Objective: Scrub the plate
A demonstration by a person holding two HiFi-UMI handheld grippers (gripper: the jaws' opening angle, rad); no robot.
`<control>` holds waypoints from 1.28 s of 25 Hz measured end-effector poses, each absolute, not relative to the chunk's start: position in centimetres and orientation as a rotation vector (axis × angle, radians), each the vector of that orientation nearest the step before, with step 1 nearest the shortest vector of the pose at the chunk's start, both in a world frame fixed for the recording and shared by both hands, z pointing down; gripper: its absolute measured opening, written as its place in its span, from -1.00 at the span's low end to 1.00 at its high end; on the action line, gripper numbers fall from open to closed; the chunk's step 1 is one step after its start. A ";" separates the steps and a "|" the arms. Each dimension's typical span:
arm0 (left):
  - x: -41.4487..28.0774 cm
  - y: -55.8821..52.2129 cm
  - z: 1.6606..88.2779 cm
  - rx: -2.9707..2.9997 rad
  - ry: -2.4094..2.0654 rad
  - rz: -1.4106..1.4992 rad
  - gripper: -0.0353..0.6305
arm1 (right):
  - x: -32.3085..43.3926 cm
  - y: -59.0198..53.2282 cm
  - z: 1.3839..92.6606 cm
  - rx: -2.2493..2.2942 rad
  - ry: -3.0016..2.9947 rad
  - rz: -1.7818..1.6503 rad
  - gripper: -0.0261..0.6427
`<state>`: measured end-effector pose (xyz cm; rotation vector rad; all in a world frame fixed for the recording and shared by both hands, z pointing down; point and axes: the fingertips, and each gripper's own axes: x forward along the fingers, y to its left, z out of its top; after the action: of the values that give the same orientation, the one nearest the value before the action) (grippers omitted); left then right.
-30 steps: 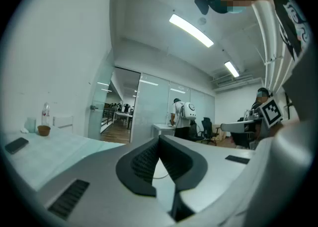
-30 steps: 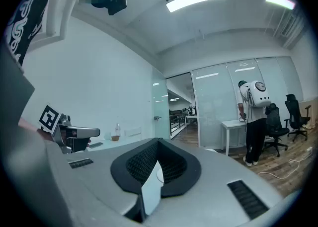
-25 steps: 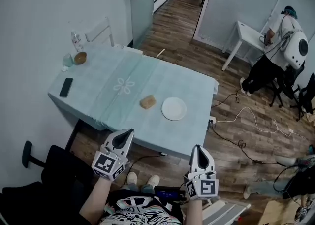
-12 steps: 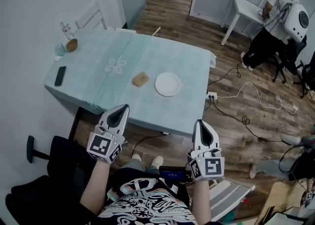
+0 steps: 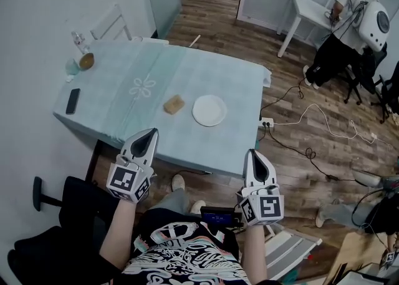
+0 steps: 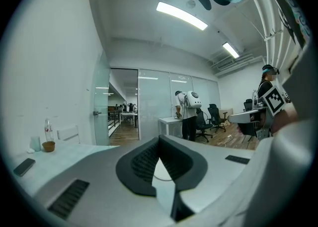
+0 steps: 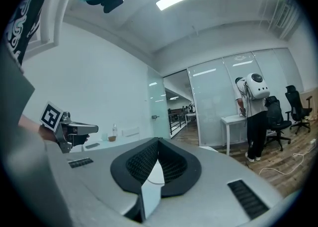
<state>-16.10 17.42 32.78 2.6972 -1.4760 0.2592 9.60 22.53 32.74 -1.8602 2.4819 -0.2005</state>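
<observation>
A white round plate (image 5: 209, 110) lies on the teal-clothed table (image 5: 237, 90), right of middle. A tan sponge (image 5: 174, 104) sits just left of it. My left gripper (image 5: 151, 131) is held over the table's near edge, shut and empty, well short of the sponge. In the air on the near side of the table, my right gripper (image 5: 252, 153) is also shut with nothing in it. In the left gripper view the jaws (image 6: 159, 139) meet at the tip; the right gripper view shows the same (image 7: 158, 141).
A phone (image 5: 73, 100), a bowl (image 5: 86, 61), a cup (image 5: 72, 67) and a bottle (image 5: 78, 40) stand at the table's far left. A person (image 5: 352, 22) works at a white desk (image 5: 302, 12) back right. Cables (image 5: 312, 146) trail on the wood floor. A black chair (image 5: 47, 215) is at my left.
The head view has shifted, so the table and plate sit higher and further left in the picture. Both grippers stay shut, empty and at the table's near side.
</observation>
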 end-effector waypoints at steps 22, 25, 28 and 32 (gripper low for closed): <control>-14.8 -1.8 39.2 2.816 -1.325 0.416 -0.84 | 6.3 6.2 36.3 -2.049 2.494 -0.305 -0.92; -14.6 -3.1 40.4 2.807 -1.298 0.436 -0.84 | 6.6 5.1 37.5 -2.084 2.489 -0.332 -0.92; -14.0 -3.8 41.4 2.788 -1.279 0.448 -0.84 | 6.8 4.0 38.8 -2.080 2.516 -0.370 -0.92; -13.1 -5.4 41.0 2.771 -1.300 0.447 -0.85 | 6.7 2.1 38.8 -2.046 2.585 -0.324 -0.92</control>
<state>-13.14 -5.39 41.04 2.7709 -1.3002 0.4468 6.66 2.05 38.76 -2.0461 2.5847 -0.3245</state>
